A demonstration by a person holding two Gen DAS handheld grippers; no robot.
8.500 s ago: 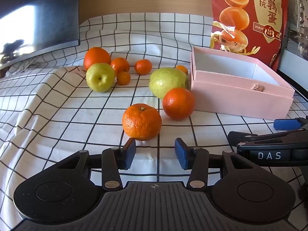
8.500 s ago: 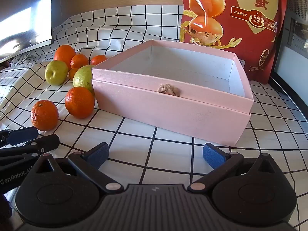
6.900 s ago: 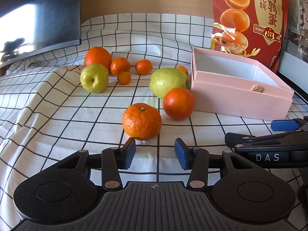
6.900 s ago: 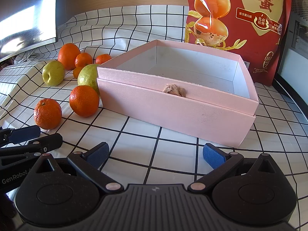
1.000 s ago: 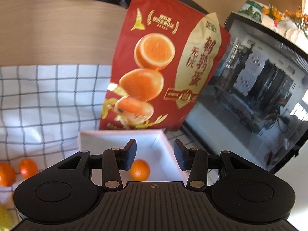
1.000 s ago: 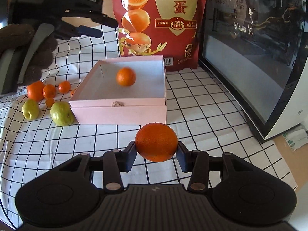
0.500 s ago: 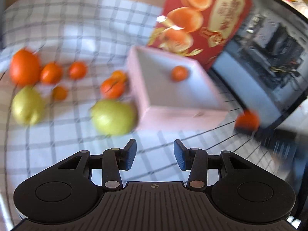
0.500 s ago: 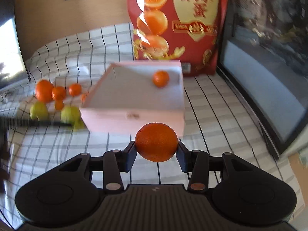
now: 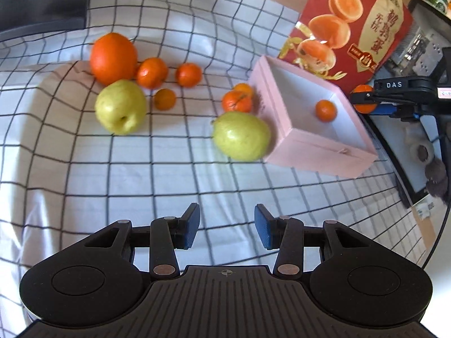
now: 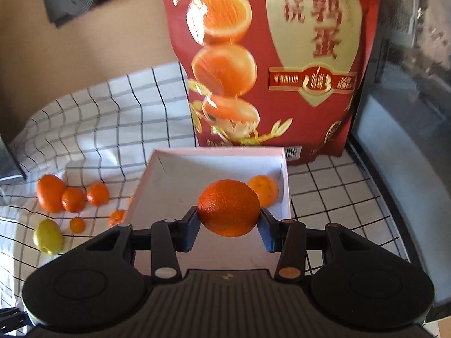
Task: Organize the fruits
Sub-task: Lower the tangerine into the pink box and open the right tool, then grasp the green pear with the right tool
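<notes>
My right gripper point(image 10: 229, 225) is shut on an orange point(image 10: 228, 208) and holds it above the pink box point(image 10: 220, 152), where a smaller mandarin point(image 10: 263, 190) lies near the right wall. From the left wrist view the same box point(image 9: 315, 152) sits at right with the mandarin point(image 9: 326, 109) inside, and the right gripper point(image 9: 366, 102) hangs over its far corner with the orange point(image 9: 363, 107). My left gripper point(image 9: 227, 226) is open and empty above the checked cloth. Ahead of it lie a green pear point(image 9: 241, 136), a green apple point(image 9: 120, 107), a big orange point(image 9: 113, 57) and several small mandarins.
A red snack bag point(image 10: 270, 56) stands upright right behind the box. A dark screen point(image 9: 42, 0) is at the far left, and a glass-fronted appliance point(image 10: 408, 140) borders the table on the right. Bare checked cloth point(image 9: 112, 183) lies between my left gripper and the fruit.
My left gripper swung away from the box, left and down over the cloth. My right gripper carried the orange forward to above the box. The mandarin inside the box now lies still.
</notes>
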